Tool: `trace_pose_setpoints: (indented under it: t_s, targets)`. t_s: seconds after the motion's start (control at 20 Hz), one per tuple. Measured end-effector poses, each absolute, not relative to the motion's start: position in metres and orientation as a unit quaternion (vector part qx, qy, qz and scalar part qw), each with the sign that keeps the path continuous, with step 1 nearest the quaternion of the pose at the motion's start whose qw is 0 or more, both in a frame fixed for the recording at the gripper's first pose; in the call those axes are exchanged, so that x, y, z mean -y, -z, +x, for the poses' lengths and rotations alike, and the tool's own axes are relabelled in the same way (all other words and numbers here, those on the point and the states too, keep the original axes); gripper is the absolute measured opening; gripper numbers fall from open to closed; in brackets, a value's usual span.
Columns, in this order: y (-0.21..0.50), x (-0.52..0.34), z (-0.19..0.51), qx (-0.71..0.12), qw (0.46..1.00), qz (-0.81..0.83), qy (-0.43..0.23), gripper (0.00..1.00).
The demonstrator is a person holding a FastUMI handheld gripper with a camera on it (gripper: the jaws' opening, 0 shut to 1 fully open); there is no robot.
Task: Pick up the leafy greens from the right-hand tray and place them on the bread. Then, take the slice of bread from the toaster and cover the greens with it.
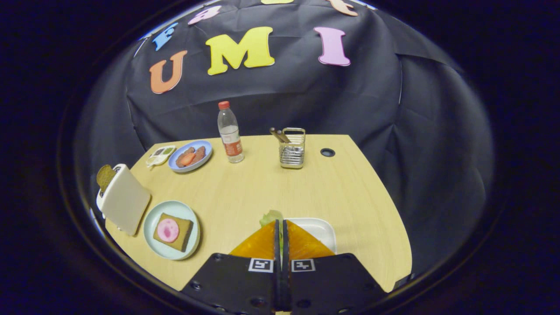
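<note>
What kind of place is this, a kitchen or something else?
Probably a staged recording booth, not a real kitchen: black cloth wall behind a small wooden table, set with a toaster and plated bread. The gripper is closed on leafy greens.

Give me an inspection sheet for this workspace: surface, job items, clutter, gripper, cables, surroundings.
Surface: light wooden table with a round grommet hole.
Job items: leafy greens pinched at the fingertips over the white tray; bread with a pink slice on a pale plate; toast slice standing in the toaster.
Clutter: water bottle, wire holder with utensils, blue plate of food, small sauce dish.
Gripper: gripper closed on the greens.
Cables: nothing seen.
Surroundings: black cloth wall behind the table.
</note>
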State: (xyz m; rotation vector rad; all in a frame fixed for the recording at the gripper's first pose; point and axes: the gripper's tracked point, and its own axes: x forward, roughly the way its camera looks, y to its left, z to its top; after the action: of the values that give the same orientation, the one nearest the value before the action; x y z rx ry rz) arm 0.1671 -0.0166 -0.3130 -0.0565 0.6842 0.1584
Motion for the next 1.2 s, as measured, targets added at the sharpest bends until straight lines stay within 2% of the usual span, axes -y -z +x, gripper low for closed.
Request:
trace_pose_setpoints:
  t_s: [0.35, 0.6, 0.8, 0.85, 0.9, 0.95, 1.1, 1.2]
  targets:
    - [0.344, 0.019, 0.159, -0.362, 0.93, -0.051, -0.033, 0.01]
    - [0.358, 0.061, 0.173, -0.376, 0.925, -0.043, 0.019, 0.0]
    - [0.374, 0.096, 0.196, -0.393, 0.918, -0.035, 0.035, 0.02]
    - [0.377, 0.101, 0.203, -0.398, 0.916, -0.032, 0.032, 0.16]
    - [0.382, 0.106, 0.21, -0.402, 0.915, -0.029, 0.028, 0.2]
    - [0.385, 0.108, 0.22, -0.403, 0.915, -0.027, 0.02, 0.35]
    - [0.4, 0.116, 0.243, -0.415, 0.91, -0.025, 0.012, 0.67]
    - [0.412, 0.118, 0.255, -0.429, 0.903, -0.014, 0.003, 0.81]
